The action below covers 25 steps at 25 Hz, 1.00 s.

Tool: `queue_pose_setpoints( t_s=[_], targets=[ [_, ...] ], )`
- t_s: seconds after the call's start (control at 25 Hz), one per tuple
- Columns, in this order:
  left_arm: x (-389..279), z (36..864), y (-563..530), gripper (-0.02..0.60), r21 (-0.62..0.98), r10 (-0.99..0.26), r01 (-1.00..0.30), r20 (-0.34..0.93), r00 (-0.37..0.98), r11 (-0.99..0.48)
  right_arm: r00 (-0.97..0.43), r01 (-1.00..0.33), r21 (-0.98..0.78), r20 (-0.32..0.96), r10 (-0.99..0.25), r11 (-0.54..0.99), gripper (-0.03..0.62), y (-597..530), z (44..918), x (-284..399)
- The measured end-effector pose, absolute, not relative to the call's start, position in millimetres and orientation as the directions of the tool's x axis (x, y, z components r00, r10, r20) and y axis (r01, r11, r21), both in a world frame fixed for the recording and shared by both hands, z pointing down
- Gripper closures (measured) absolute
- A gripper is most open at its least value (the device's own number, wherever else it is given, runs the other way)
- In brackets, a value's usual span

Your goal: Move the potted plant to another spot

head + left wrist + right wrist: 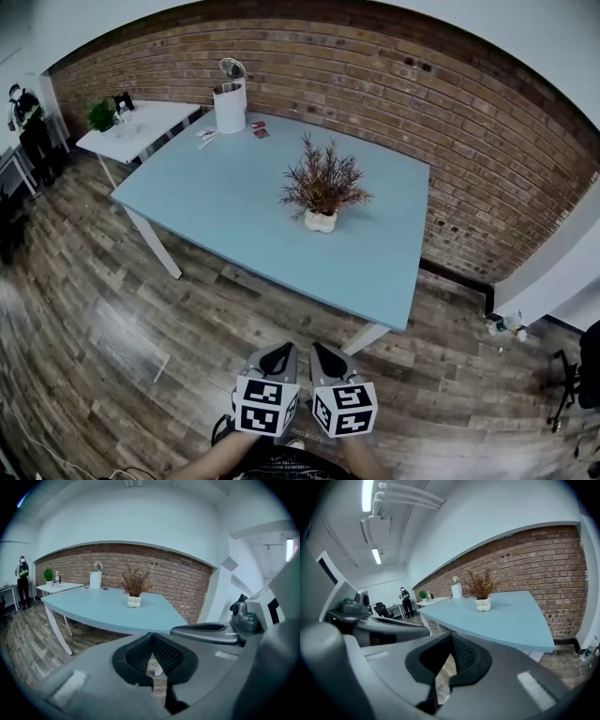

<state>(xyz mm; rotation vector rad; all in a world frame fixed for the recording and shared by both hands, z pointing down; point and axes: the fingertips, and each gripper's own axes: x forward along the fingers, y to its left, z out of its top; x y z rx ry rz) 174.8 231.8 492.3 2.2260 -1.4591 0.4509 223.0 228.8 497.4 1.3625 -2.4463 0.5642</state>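
- Potted plant (322, 183) — dry brown sprigs in a small white pot (321, 222) — stands right of centre on the light blue table (216, 202), upper middle of the head view
- Left gripper (276, 358) and right gripper (328, 360) sit side by side at bottom centre, well apart from the table, each with jaws pressed together, holding nothing
- Probably light but top-heavy, with brittle sprigs and a smooth pot — best taken across the pot's body

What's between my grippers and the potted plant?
From the left gripper and right gripper to the potted plant: only wood floor, then bare blue tabletop, as the head view shows.
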Motion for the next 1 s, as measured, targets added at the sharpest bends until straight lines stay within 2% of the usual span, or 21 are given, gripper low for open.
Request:
queue_pose_setpoints(
  t_s=[0.56, 1.0],
  targets=[
    [155, 480, 138, 0.581, 0.217, -0.736, -0.881, 0.487, 0.471, -0.42, -0.42, -0.906, -0.168, 0.468, -0.778, 0.388, 0.588, 141, 488, 207],
    [110, 473, 73, 0.581, 0.23, -0.718, -0.861, 0.479, 0.506, -0.454, -0.335, -0.942, -0.146, 0.482, -0.81, 0.303, 0.588, 76, 483, 183]
  ],
)
